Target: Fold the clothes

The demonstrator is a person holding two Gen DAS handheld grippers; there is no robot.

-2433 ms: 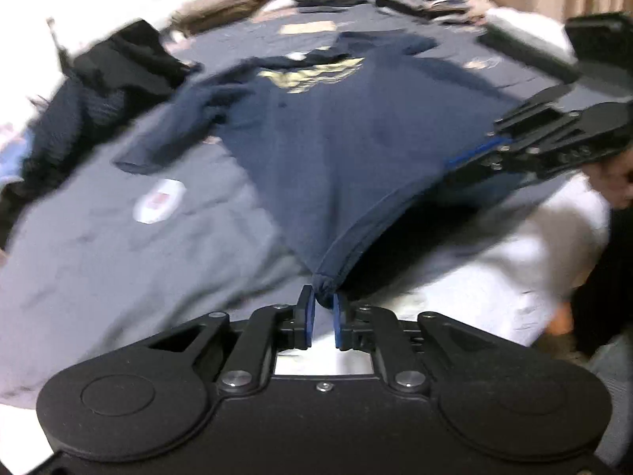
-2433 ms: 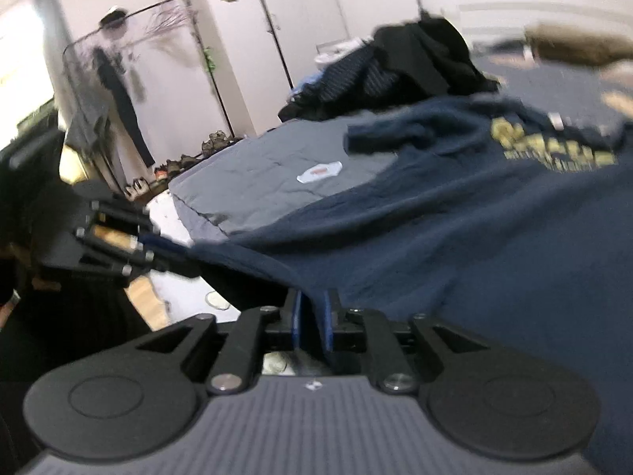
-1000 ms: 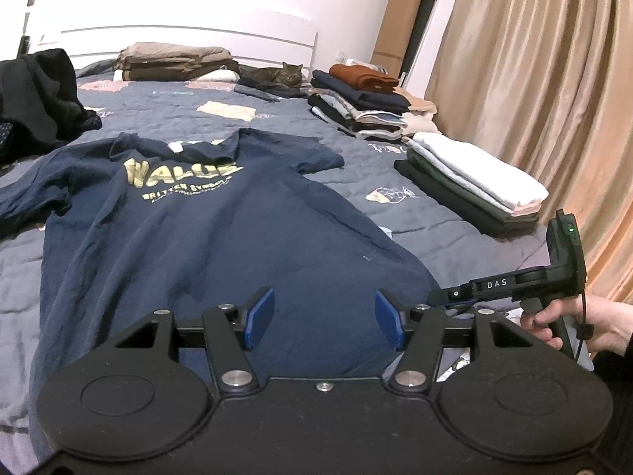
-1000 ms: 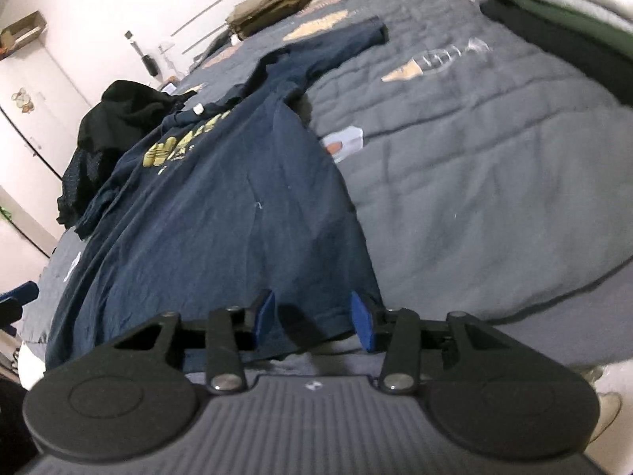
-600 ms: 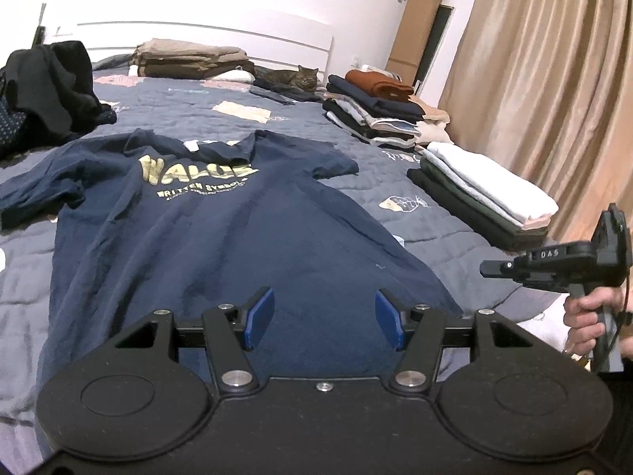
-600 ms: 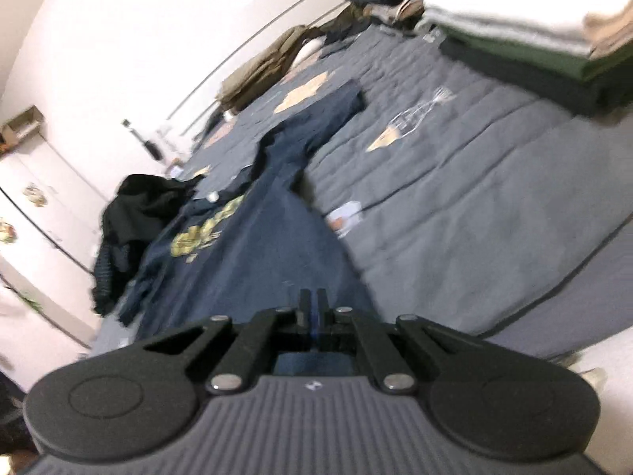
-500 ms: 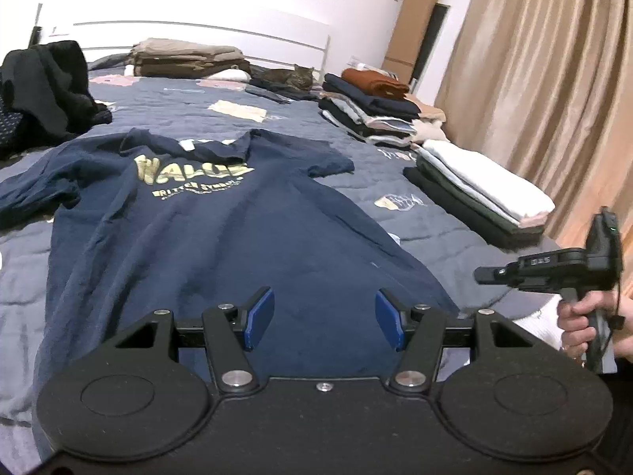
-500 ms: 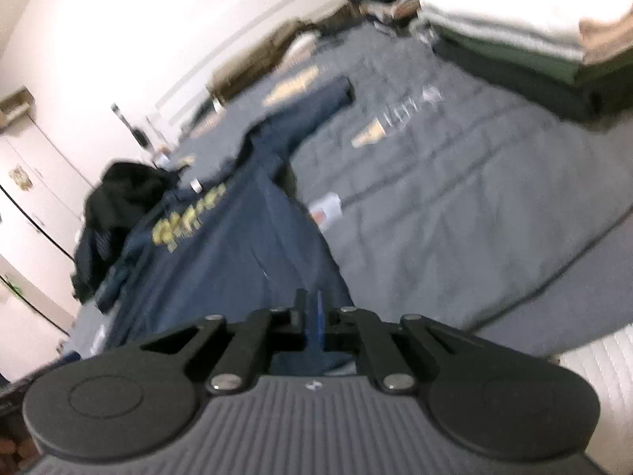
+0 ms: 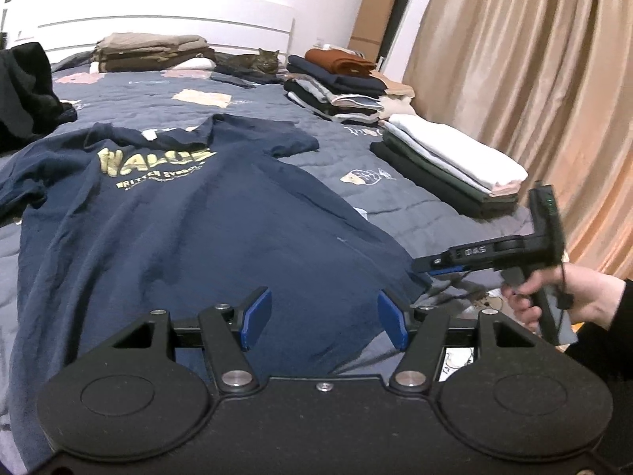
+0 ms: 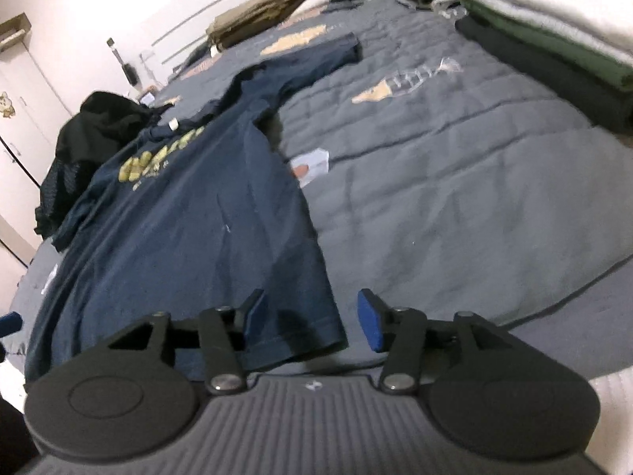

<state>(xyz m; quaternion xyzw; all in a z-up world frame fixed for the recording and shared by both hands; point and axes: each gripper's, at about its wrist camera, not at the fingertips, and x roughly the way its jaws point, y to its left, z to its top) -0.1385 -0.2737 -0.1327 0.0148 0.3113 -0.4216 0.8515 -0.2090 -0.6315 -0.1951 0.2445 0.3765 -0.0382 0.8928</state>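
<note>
A navy T-shirt (image 9: 198, 229) with yellow lettering lies flat, front up, on the grey quilted bed (image 9: 415, 206), collar at the far end. My left gripper (image 9: 324, 318) is open just above the near hem, with nothing pinched. My right gripper (image 10: 312, 320) hovers over the hem's right corner, its jaws opening. The T-shirt (image 10: 190, 237) hem corner lies below and between the blue pads (image 10: 370, 324), which do not press on it. In the left wrist view the right gripper (image 9: 431, 267) shows from the side, held by a person's hand (image 9: 554, 293).
Folded clothes stand in stacks (image 9: 447, 166) along the bed's right side and at the headboard (image 9: 150, 51). A cat (image 9: 257, 61) lies at the far end. A dark heap of clothes (image 9: 23, 91) sits far left. Curtains (image 9: 534, 99) hang on the right.
The shirt, held up by both grippers at first, now lies flat. The right gripper was shut half a second ago and now has its jaws wide. The left gripper has stayed open and nearly still.
</note>
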